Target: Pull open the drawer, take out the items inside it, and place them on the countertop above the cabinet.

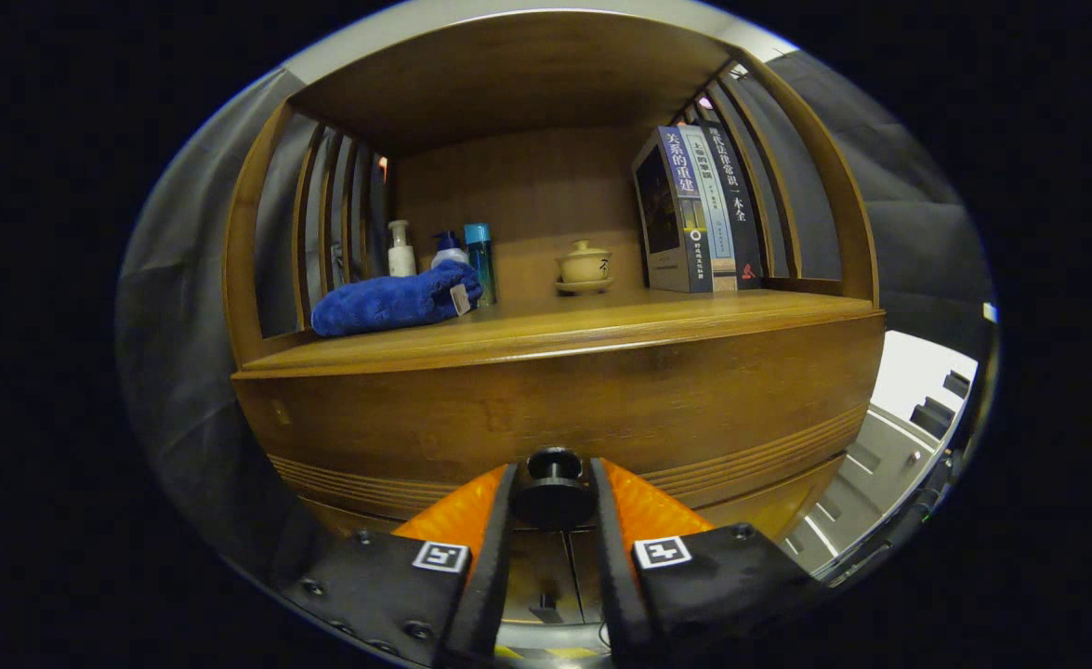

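Note:
A wooden cabinet has a drawer front (555, 409) with a round dark knob (554, 485) at its lower middle. My gripper (553, 478) has one finger on each side of that knob, pressing against it. The drawer front looks flush with the cabinet, so its contents are hidden. Above it runs the countertop (601, 325), a wooden shelf surface. A folded blue towel (392, 299) lies on the left part of the countertop.
Behind the towel stand a white pump bottle (401, 249), a second bottle (449, 249) and a blue-capped bottle (480, 260). A lidded tea cup (585, 266) sits mid-shelf. Several books (694, 209) stand at the right. Slatted wooden sides (322, 223) close in the shelf.

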